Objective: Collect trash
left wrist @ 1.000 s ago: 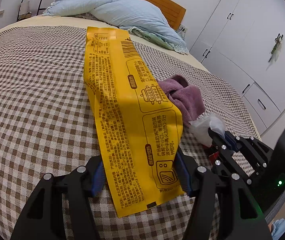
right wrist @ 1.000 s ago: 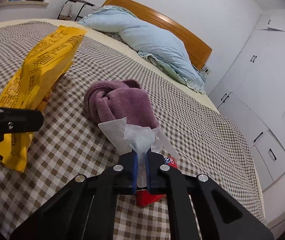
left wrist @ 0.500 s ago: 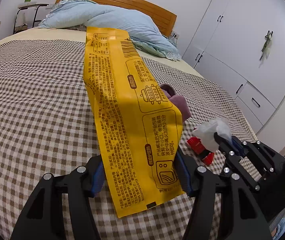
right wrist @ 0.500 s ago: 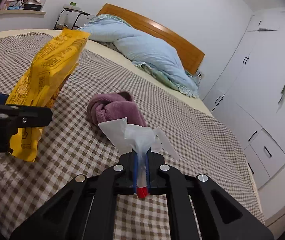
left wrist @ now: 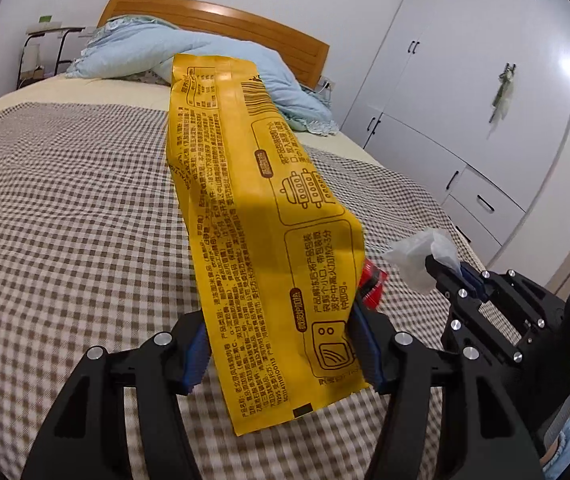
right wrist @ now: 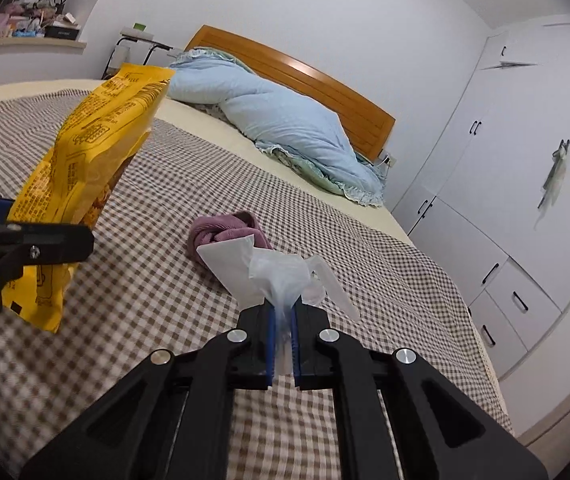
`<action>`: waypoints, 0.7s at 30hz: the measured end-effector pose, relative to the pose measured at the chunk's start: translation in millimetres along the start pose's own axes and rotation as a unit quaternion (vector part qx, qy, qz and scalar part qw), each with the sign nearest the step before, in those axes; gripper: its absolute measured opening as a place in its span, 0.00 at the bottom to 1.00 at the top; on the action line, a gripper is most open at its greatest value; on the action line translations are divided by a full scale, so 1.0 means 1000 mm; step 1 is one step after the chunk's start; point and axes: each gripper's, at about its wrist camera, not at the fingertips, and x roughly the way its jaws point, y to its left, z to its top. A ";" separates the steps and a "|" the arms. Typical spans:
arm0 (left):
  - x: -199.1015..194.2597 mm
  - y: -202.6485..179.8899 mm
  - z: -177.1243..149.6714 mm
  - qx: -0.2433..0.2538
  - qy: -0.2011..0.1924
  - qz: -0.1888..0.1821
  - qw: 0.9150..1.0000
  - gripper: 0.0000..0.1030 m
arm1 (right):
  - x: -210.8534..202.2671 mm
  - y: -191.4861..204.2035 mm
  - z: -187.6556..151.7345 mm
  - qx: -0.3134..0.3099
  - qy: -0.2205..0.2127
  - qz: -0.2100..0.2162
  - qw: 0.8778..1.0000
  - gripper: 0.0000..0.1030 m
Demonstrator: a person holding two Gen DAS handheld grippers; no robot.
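I am holding my left gripper [left wrist: 281, 354] above the checked blanket [left wrist: 65, 220] of the bed, its fingers [left wrist: 195, 354] clamped on the lower end of a long yellow snack bag [left wrist: 261, 216]. The bag is rising from the grip and leaning away toward the headboard [left wrist: 221, 24], clear of the blanket along its whole length. In the right wrist view the same bag [right wrist: 85, 168] is hanging at the left, pinched by the left gripper's black finger [right wrist: 45, 244].

My right gripper [right wrist: 283, 344] is sitting just beside the left one, nearer the bed's right edge, and is also raised off the blanket. Its fingers [right wrist: 305, 344] are pressed together on a crumpled clear plastic wrapper [right wrist: 277, 276], which is fanning out above the tips. From the left wrist camera that wrapper [left wrist: 421, 256] is showing as a pale bunch sticking out of the right gripper [left wrist: 447, 276].

A small red wrapper [left wrist: 373, 286] is peeking out from behind the yellow bag's right edge, on the blanket near the bed's right edge; the bag is covering most of it. A purple towel [right wrist: 225, 230] is lying bunched on the blanket toward the middle of the bed, partly hidden behind the plastic in my right grip. A blue duvet [right wrist: 277, 120] is heaped at the head of the bed, and white wardrobes [right wrist: 525, 160] are standing along the right side.
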 end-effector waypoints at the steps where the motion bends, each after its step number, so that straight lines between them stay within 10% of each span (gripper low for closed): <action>1: -0.007 -0.001 -0.003 0.005 -0.002 -0.001 1.000 0.56 | -0.004 0.001 0.000 0.000 -0.002 -0.001 1.000 0.06; 21: -0.126 0.002 -0.063 0.051 -0.063 -0.041 0.996 0.56 | -0.099 0.023 -0.021 0.028 -0.035 -0.005 0.999 0.06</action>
